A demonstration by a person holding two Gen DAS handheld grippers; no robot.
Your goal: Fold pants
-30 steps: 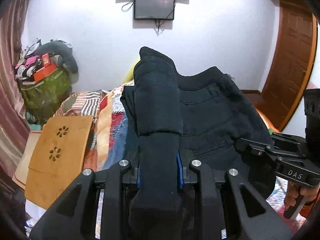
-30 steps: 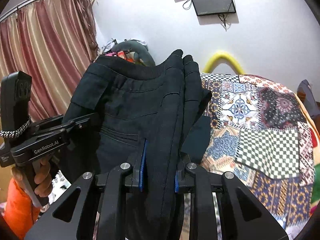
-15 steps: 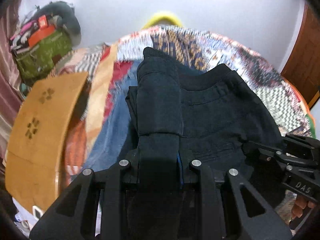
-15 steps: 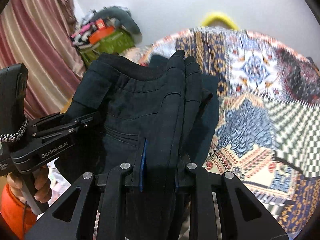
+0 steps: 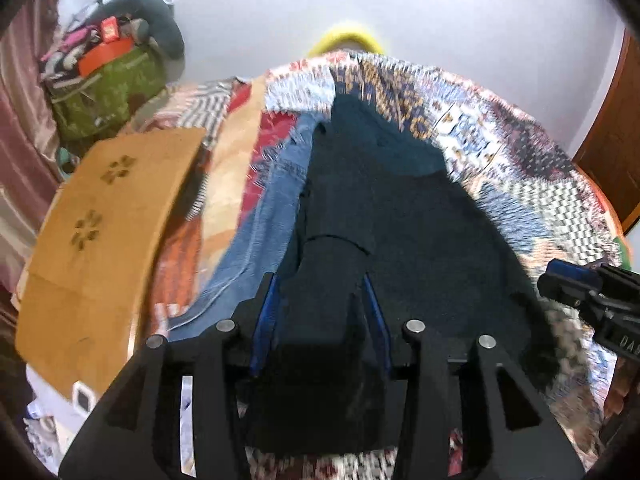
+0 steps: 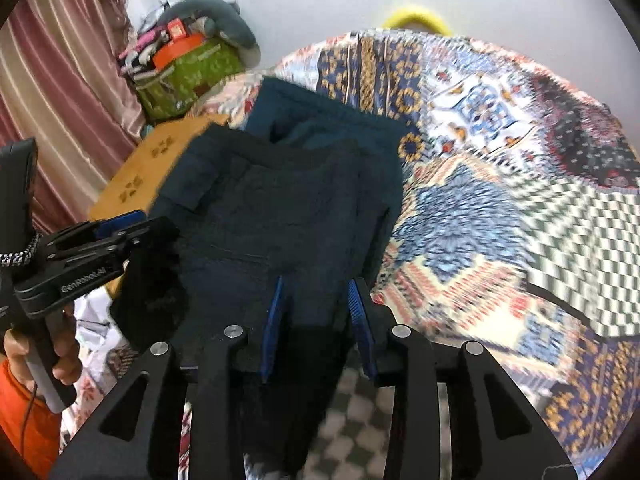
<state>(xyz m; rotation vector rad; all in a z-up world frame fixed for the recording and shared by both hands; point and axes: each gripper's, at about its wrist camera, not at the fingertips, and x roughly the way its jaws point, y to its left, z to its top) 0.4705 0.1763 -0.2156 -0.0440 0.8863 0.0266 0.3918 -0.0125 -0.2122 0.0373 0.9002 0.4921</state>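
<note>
The dark navy pants [image 5: 400, 220] lie folded on the patchwork bedspread [image 5: 520, 168], waistband end towards the grippers. My left gripper [image 5: 320, 312] is at their near left corner. Its jaws are opening, and a thick fold of cloth still sits between the blue pads [image 5: 266, 320] without being squeezed. In the right wrist view the pants [image 6: 280, 200] spread out ahead. My right gripper [image 6: 316, 312] is at the near right corner, jaws opening too, with cloth loose between them. Each gripper shows in the other's view: the right gripper [image 5: 580, 292] and the left gripper [image 6: 92, 248], held by a hand [image 6: 60, 360].
A tan wooden board [image 5: 112, 220] with flower cut-outs lies off the bed's left side. Behind it stands a green bag [image 5: 108, 80] piled with things, next to a pink curtain [image 6: 60, 80]. A yellow ring [image 5: 348, 38] peeks over the far edge. A wooden door [image 5: 616, 140] is at the right.
Both grippers have come down from holding the pants up in the air, and the pants now rest on the bedspread. Both pairs of jaws have spread apart around the cloth.
</note>
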